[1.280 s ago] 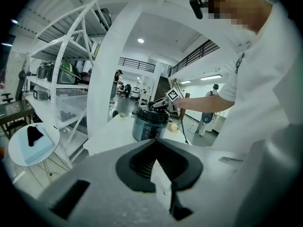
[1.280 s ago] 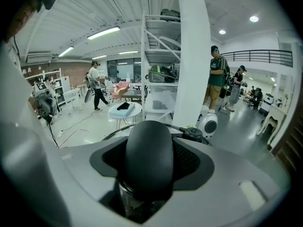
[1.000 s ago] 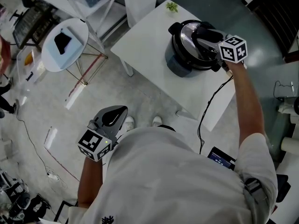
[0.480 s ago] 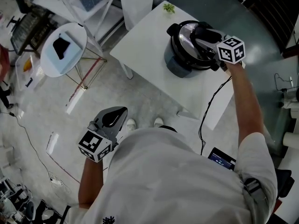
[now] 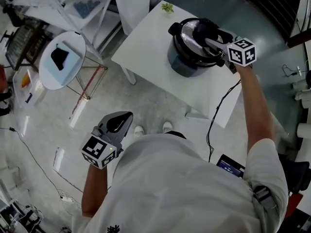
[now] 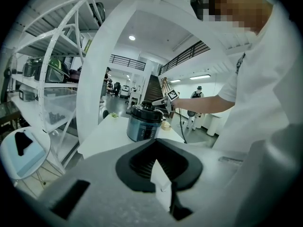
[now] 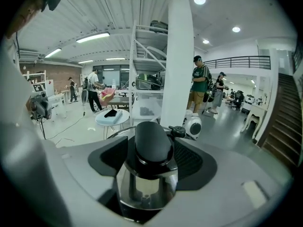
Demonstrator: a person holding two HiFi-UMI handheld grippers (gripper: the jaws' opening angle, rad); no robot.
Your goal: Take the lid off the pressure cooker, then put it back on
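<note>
The pressure cooker [image 5: 186,64] stands on a white table [image 5: 150,38], its steel lid [image 5: 194,40] on the pot. My right gripper [image 5: 208,32] reaches over the lid from the right. In the right gripper view the lid's black knob [image 7: 152,143] sits between the jaws of the right gripper [image 7: 152,161]. The jaws have just been opening and the pads no longer seem to press on the knob. My left gripper [image 5: 127,115] hangs low by my left hip, far from the table, shut and empty. In the left gripper view the pressure cooker [image 6: 142,126] shows far ahead of the left gripper [image 6: 158,168].
A small green plant [image 5: 167,7] sits at the table's far corner. A black cable [image 5: 216,110] runs from the table to the floor. A round side table [image 5: 60,59] and white shelving [image 5: 92,4] stand to the left. Several people [image 7: 199,86] stand in the background.
In the head view the table and cooker have slid a little toward the upper left. My right gripper stays at the lid's knob. The left gripper has not moved.
</note>
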